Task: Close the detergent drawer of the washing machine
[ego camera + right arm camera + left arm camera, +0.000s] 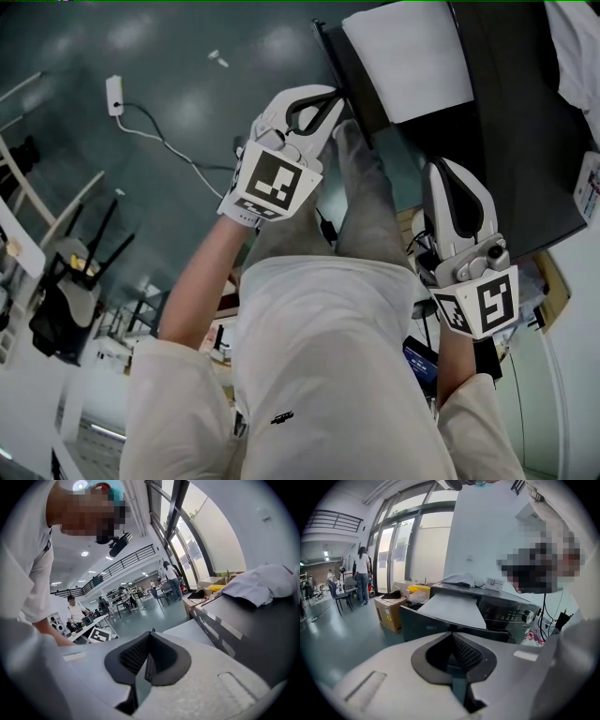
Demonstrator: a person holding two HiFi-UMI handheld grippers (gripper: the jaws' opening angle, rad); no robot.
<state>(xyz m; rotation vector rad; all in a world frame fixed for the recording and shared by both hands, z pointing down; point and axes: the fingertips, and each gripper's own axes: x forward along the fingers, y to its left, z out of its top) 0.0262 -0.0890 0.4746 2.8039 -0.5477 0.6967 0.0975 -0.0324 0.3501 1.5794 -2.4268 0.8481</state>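
The dark washing machine [525, 122] fills the upper right of the head view. Its detergent drawer [412, 56] stands pulled out, with a white inside and a dark front panel [423, 623]. My left gripper [325, 101] is shut on nothing, its tips right at the drawer's front panel; I cannot tell whether they touch. In the left gripper view the shut left gripper [451, 634] points at that panel, with the control knob [528, 616] behind. My right gripper [457, 192] is shut and empty beside the machine's front. The right gripper [151, 633] has the drawer [190, 629] just beyond it.
A white cloth [262, 585] lies on the machine's top. A cardboard box [389, 612] stands on the floor beyond the drawer. A power strip [114, 94] with its cable lies on the grey floor. People, tables and chairs [66, 291] are further off.
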